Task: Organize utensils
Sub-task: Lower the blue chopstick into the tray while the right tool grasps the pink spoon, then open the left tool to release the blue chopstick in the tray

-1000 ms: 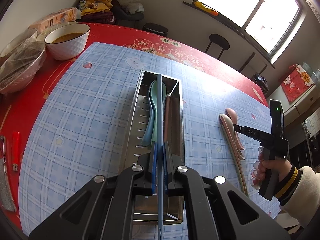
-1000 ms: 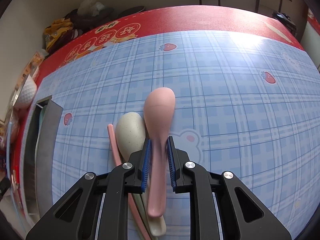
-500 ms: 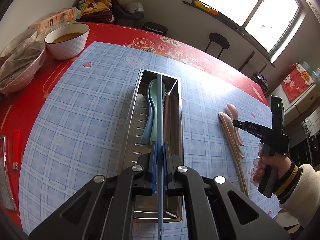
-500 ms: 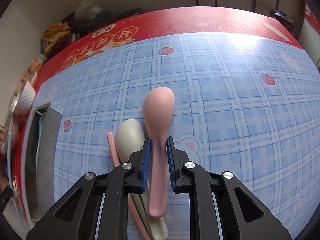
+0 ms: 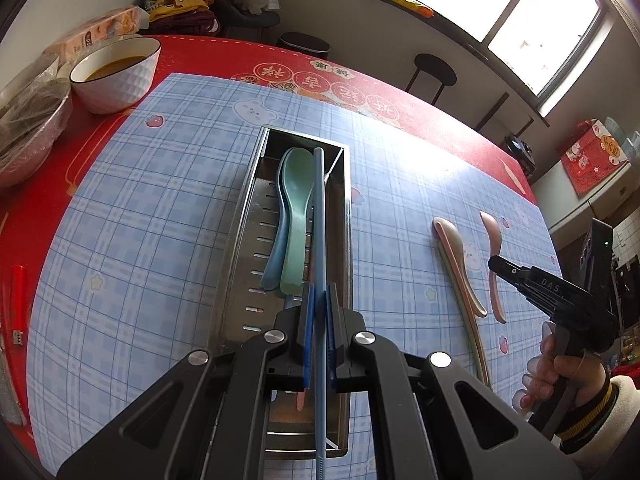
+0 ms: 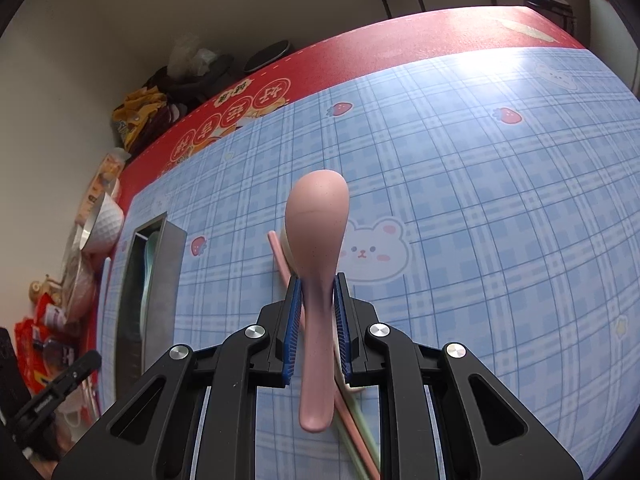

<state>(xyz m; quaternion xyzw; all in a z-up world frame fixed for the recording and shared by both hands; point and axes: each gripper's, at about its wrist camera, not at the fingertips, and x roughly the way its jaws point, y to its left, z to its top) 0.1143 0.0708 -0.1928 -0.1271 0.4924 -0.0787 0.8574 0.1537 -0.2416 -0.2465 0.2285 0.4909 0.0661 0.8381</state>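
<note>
My left gripper (image 5: 318,300) is shut on a long blue chopstick (image 5: 319,216) and holds it lengthwise over the steel utensil tray (image 5: 240,240). In the tray lie a green spoon (image 5: 295,208) and a blue spoon (image 5: 276,256). My right gripper (image 6: 316,300) is shut on a pink spoon (image 6: 318,232), lifted off the mat; it also shows in the left wrist view (image 5: 493,240). Under it a beige spoon (image 5: 456,252) and pink and green chopsticks (image 6: 356,412) lie on the mat. The tray also shows in the right wrist view (image 6: 160,280).
A blue plaid mat (image 5: 140,220) covers a red table. A white bowl of brown liquid (image 5: 116,74) and a plastic-wrapped bowl (image 5: 28,120) stand at the far left. A red lighter (image 5: 16,304) lies at the left edge. Stools stand beyond the table.
The right gripper has lifted the pink spoon up off the mat, away from the beige spoon. The left gripper has moved slightly forward over the tray with the blue chopstick.
</note>
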